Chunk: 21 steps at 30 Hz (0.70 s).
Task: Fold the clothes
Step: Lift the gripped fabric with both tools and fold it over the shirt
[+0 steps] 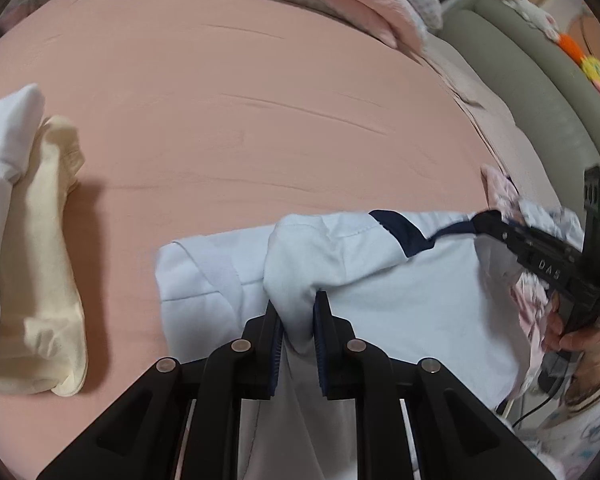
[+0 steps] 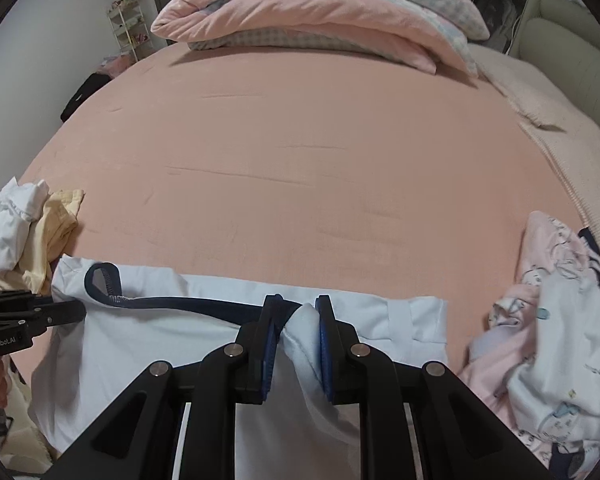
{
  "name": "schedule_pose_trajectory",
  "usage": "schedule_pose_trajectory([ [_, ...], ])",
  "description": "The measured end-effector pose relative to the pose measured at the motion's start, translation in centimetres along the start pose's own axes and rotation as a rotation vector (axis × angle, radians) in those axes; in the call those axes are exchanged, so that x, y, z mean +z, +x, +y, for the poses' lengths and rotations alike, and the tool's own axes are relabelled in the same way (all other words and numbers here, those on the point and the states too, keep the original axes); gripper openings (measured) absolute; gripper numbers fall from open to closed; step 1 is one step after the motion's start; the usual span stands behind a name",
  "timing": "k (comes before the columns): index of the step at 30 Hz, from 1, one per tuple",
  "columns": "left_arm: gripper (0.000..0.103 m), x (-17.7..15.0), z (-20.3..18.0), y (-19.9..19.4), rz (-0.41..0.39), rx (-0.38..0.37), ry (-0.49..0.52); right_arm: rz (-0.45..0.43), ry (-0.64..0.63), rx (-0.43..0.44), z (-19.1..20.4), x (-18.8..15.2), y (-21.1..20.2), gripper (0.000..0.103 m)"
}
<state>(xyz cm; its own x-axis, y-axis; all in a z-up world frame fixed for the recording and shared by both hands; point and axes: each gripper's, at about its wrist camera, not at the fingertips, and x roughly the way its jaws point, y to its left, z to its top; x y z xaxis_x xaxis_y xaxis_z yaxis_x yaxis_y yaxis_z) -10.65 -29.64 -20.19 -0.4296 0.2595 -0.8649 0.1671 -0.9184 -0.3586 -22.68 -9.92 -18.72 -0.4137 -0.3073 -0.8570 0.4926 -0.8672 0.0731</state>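
A pale blue shirt with a navy collar trim lies across the near edge of the pink bed. My left gripper is shut on a bunched fold of the shirt near one end. My right gripper is shut on another fold of the shirt, close to its navy neckline. Each gripper shows in the other's view: the right one at the far right with a hand under it, the left one at the far left.
A cream garment and a white one lie at the left of the pink sheet. A heap of pink and white printed clothes sits at the right. Folded quilts are piled at the far end, beside a padded headboard.
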Motion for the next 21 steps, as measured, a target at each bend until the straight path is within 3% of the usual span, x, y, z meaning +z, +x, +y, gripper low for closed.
schedule_pose_trajectory([
  [6,0.012,-0.3,-0.4,-0.1,-0.003,0.033,0.017,0.018,-0.002,0.025,-0.1,0.6,1.2,0.016],
  [12,0.012,-0.3,0.6,-0.7,-0.010,0.043,-0.031,0.020,-0.034,0.050,0.5,2.0,1.9,0.016],
  [15,0.013,-0.2,0.6,-0.6,0.002,0.046,-0.034,0.074,-0.045,0.032,0.6,2.9,3.4,0.016],
  [18,0.013,-0.1,0.5,-0.4,0.014,0.050,-0.038,0.139,-0.018,0.015,0.4,2.8,4.9,0.017],
  [21,0.013,0.0,0.4,-0.3,0.026,0.053,-0.041,0.121,0.041,0.022,-0.3,2.2,4.9,0.018],
])
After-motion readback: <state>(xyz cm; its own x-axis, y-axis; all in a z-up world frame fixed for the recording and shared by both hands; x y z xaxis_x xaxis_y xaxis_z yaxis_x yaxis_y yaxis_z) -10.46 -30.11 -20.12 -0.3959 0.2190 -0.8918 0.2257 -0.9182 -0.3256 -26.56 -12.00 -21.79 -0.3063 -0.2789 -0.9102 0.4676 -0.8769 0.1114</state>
